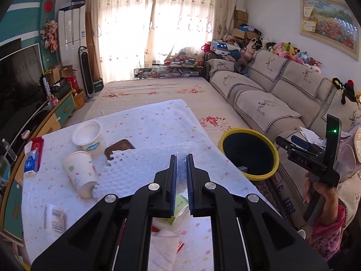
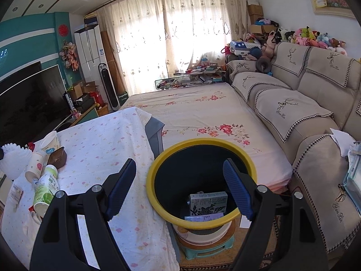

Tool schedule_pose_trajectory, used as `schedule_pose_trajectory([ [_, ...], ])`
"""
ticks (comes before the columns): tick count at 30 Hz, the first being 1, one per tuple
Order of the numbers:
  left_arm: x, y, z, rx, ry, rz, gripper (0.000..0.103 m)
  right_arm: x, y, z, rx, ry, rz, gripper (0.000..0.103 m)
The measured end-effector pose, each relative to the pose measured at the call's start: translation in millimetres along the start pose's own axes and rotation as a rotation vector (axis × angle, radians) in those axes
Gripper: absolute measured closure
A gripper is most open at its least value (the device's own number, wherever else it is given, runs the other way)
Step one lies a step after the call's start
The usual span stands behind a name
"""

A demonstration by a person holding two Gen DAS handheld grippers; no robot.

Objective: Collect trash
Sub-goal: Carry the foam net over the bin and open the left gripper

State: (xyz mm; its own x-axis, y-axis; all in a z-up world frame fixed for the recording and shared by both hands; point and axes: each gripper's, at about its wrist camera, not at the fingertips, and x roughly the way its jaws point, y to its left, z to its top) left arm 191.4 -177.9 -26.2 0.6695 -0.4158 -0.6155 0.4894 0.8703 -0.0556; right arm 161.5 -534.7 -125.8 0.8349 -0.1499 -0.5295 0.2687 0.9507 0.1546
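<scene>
Lettering "DAS" — right gripper [image 1: 300, 161]

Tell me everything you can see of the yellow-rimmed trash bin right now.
The trash bin is round, with a thick yellow rim and a dark inner wall, seemingly plastic. It stands upright and uncovered, off the table's right edge, raised on a pale green stool between table and sofa. Inside lie a grey-green printed carton and another flat printed piece. The right gripper hangs open over it, apart from the rim.
</scene>
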Motion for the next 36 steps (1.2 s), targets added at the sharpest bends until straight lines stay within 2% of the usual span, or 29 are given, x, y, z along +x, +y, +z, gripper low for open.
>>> schedule_pose_trajectory([
  [5,35,-48,23,0.056,0.031,-0.108,0.094,-5,-26,-3,0.025,-0.006,-0.026,0.028],
  [13,102,-130,53,0.143,0.086,-0.226,0.094,-13,-71,-10,0.087,-0.011,-0.075,0.028],
  [21,182,-198,61,0.161,0.198,-0.332,0.094,-19,-100,-19,0.131,-0.010,-0.114,0.028],
  [31,244,-238,59,0.160,0.218,-0.365,0.094,-25,-125,-28,0.169,-0.004,-0.143,0.028],
  [36,263,-244,52,0.156,0.255,-0.325,0.089,-26,-128,-29,0.177,-0.005,-0.143,0.028],
])
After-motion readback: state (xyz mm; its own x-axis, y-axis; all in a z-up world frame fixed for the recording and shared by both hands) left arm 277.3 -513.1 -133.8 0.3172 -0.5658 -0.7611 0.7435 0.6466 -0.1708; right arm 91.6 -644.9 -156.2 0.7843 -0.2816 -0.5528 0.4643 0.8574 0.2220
